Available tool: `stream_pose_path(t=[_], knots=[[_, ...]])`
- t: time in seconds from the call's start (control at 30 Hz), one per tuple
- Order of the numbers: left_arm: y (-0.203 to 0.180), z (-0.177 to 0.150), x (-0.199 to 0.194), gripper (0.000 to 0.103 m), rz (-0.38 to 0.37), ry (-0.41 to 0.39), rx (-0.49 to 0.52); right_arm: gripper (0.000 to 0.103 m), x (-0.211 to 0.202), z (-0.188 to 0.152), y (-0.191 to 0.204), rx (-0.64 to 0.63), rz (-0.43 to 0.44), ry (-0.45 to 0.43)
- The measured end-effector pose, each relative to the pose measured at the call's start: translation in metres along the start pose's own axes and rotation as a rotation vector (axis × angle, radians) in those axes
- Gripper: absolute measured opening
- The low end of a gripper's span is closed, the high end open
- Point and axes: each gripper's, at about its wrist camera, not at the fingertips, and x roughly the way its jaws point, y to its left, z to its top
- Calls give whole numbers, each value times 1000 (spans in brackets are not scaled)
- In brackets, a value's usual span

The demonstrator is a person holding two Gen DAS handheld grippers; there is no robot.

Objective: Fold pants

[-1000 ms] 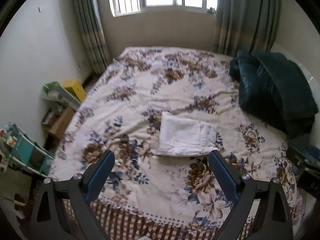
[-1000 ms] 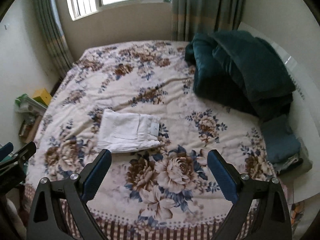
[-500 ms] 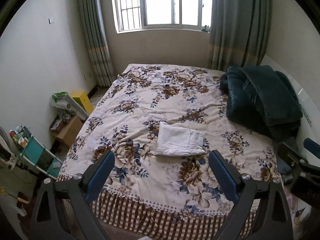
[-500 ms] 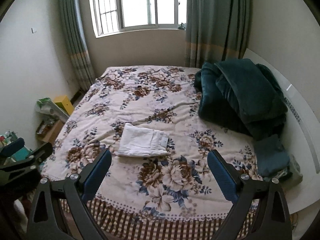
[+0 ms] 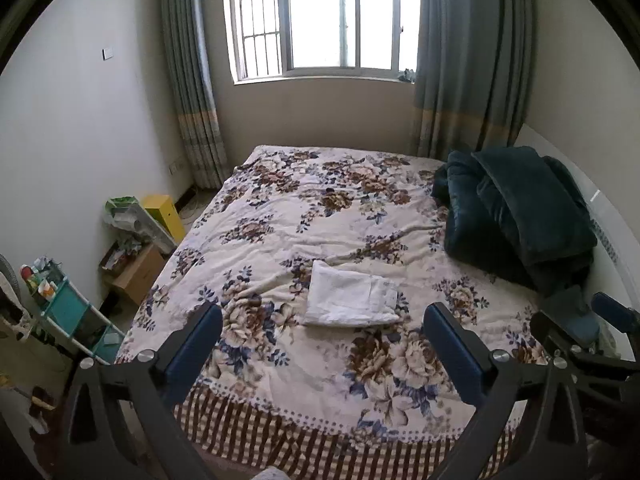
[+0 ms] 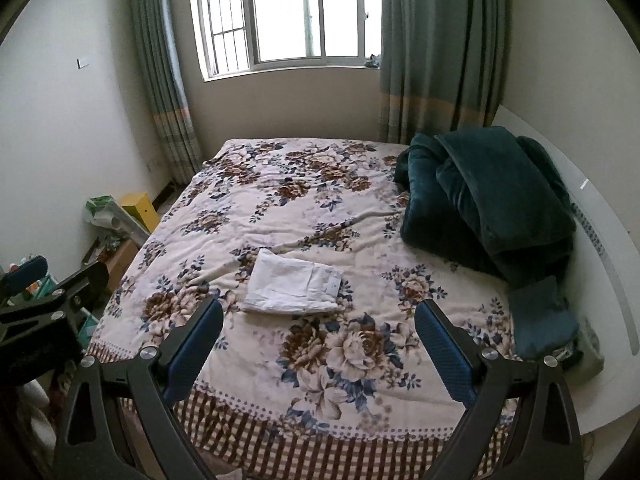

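White pants (image 5: 350, 301), folded into a neat rectangle, lie on the floral bedspread (image 5: 320, 208) near the middle front of the bed. They also show in the right wrist view (image 6: 294, 287). My left gripper (image 5: 322, 344) is open and empty, held back from the bed's foot, well short of the pants. My right gripper (image 6: 318, 340) is open and empty too, at about the same distance. The right gripper's side shows at the right edge of the left wrist view (image 5: 592, 344). The left gripper's side shows at the left edge of the right wrist view (image 6: 44, 296).
A dark green blanket pile (image 5: 516, 216) lies at the bed's right by a white headboard (image 6: 600, 240). A blue folded cloth (image 6: 542, 316) sits at the right front corner. Boxes and a teal shelf cart (image 5: 68, 312) stand on the floor at left. A curtained window (image 5: 324, 20) is behind.
Both grippers have pulled back and up from the bed, so the pants look smaller and more of the room shows. The pants have not moved. Both grippers stay open.
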Motion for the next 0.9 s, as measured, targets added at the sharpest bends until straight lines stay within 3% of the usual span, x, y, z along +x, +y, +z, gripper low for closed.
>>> stream_pose_path(t=[0.4,0.9], knots=[[-10,8,57,103,26,18,23,102,74,23,-15,37,-89,13],[-18,-1,102,103,21,107,55,102,144,9,-24,42,-150,92]])
